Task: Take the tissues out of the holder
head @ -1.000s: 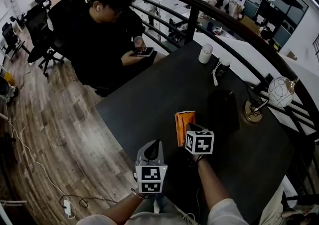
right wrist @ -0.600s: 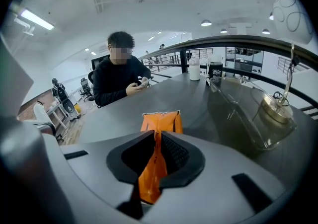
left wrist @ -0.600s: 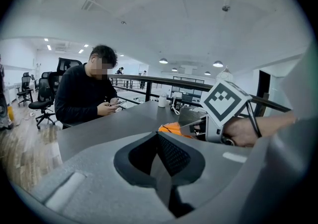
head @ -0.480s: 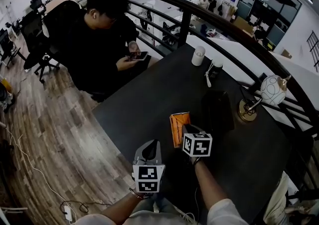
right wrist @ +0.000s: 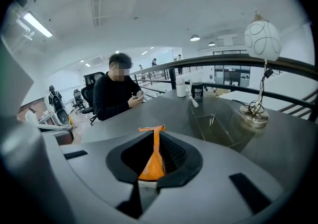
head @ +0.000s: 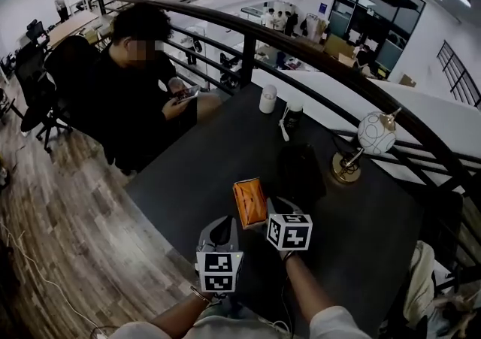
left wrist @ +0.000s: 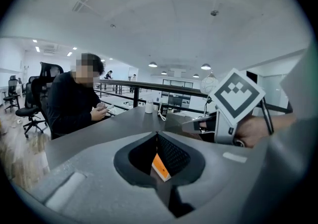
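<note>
No words, brands or numbers can be read. The orange plastic tissue packet (head: 249,202) shows no legible print. White cubes on the left gripper (head: 228,222) and right gripper (head: 270,206) carry only black square marker patterns. A small dark cup (right wrist: 197,90) bears white print too small to read.

Orange tissue pack (head: 249,202), flat, rectangular, just beside dark see-through boxy holder (head: 301,168), not inside it

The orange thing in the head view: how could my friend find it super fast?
Find the big dark table beside the curved black railing. Towards its near end, close to the clear holder, is the orange tissue pack. It is the only bright orange thing there; the cup and the globe lamp are white.
</note>
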